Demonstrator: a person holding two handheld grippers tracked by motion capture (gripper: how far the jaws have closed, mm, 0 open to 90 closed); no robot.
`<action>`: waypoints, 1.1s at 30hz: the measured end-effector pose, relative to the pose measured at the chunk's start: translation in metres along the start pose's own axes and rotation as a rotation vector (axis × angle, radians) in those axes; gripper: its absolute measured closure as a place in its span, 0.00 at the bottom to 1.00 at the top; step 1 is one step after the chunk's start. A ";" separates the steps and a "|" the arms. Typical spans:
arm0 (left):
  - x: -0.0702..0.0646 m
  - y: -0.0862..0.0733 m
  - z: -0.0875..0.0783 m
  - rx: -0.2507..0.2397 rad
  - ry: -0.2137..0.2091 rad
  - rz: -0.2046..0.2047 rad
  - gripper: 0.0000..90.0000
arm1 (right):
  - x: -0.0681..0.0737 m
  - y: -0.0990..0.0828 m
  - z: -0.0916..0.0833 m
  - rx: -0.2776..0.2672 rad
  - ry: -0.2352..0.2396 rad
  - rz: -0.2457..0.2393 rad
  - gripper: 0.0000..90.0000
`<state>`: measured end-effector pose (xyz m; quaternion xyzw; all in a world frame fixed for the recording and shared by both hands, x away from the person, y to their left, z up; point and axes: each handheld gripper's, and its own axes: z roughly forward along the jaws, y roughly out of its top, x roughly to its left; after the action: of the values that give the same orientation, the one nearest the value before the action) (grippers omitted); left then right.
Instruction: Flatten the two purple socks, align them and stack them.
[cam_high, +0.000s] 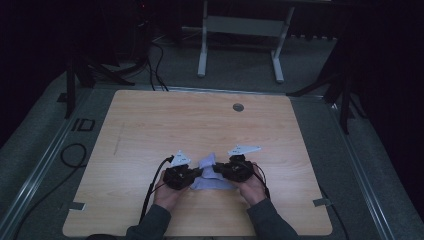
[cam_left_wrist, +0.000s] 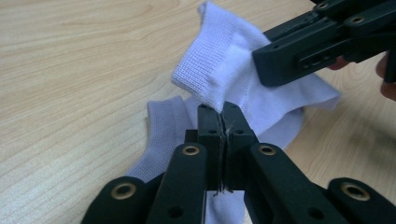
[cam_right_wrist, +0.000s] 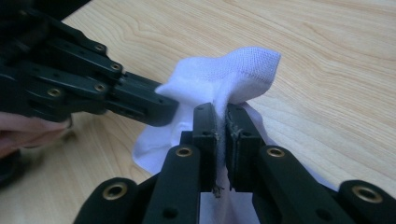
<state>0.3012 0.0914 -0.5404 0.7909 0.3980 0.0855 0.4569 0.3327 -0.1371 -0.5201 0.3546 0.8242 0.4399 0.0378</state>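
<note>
A white sock (cam_high: 209, 171) lies crumpled on the wooden table (cam_high: 150, 130) near the front edge, between my two grippers. In the left gripper view its ribbed cuff (cam_left_wrist: 205, 65) is raised off the table and a second ribbed layer (cam_left_wrist: 163, 126) lies flat below. My left gripper (cam_left_wrist: 222, 109) is shut on the lower edge of the raised cuff. My right gripper (cam_right_wrist: 222, 112) is shut on a raised fold of the sock (cam_right_wrist: 233, 74). The two grippers face each other closely, left gripper (cam_high: 199, 172) and right gripper (cam_high: 217, 170).
A round grey grommet (cam_high: 238, 107) sits near the table's far edge. Beyond the table stands a white metal frame (cam_high: 240, 30). Cables (cam_high: 72, 155) trail over the grey floor at the left. Bare wood surrounds the sock.
</note>
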 end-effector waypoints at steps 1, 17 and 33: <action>0.000 0.000 -0.001 0.000 0.002 0.005 0.98 | 0.000 0.000 0.000 0.001 -0.004 -0.005 0.90; -0.002 0.002 -0.004 -0.017 0.024 0.009 0.99 | -0.026 -0.018 -0.043 -0.010 -0.136 0.023 0.79; 0.002 0.001 -0.007 -0.022 0.039 -0.008 0.98 | -0.033 -0.040 -0.018 0.134 -0.206 -0.023 0.92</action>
<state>0.2994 0.0969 -0.5362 0.7824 0.4091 0.1036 0.4580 0.3281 -0.1849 -0.5476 0.3904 0.8474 0.3447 0.1034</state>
